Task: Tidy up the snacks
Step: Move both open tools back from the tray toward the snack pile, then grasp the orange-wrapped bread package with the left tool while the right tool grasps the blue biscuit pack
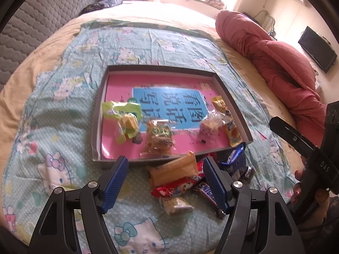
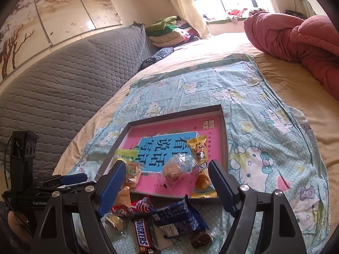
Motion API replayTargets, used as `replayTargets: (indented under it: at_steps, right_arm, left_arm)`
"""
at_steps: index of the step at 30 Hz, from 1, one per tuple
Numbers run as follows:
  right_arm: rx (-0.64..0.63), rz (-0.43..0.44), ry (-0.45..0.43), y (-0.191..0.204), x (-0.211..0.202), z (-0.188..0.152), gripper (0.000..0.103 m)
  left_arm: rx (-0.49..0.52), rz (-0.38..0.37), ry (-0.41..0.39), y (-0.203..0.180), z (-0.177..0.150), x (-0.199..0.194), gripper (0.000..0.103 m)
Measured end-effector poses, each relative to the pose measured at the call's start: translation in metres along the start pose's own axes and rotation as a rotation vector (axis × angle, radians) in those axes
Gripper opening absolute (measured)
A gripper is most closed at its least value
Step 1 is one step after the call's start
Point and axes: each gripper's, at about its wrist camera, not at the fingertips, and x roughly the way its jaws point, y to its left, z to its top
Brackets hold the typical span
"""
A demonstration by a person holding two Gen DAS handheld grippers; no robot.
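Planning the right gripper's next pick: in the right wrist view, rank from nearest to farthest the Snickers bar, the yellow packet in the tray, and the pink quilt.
From the right gripper:
1. Brown Snickers bar, just below, outside tray.
2. Yellow packet, in the tray's right side.
3. Pink quilt, far right on bed.

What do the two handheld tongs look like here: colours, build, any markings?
Both tongs look alike: black angular linkage arms with silver round pivot pins, tipped with ribbed blue pads. Left tongs; right tongs. Seen from the right wrist, the left unit has white "GenRobo..." lettering, cut off, a boxy black upright block and a thin dark cable beside it. From the left wrist, the right unit carries white letters reading "DAS". No sleeves are visible.
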Motion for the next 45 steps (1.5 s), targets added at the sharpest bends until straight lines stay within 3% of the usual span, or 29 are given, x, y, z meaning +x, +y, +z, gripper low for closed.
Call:
replayTargets:
  at_steps: [19, 28, 45]
  right_arm:
    - [-0.083, -0.046, 0.114, 0.025, 0.006, -0.032, 0.08]
    - [-0.195, -0.158, 0.178, 0.037, 0.016, -0.049, 0.08]
    - [-0.222, -0.221, 0.291, 0.026, 0.05, -0.062, 0.08]
  left_arm:
    - [-0.047, -0.075, 0.084, 0.0, -0.02, 0.017, 0.075]
    - [-0.07, -0.091, 0.103, 0.004, -0.024, 0.024, 0.075]
    - [-0.146, -0.128, 0.123, 0.012, -0.018, 0.046, 0.075]
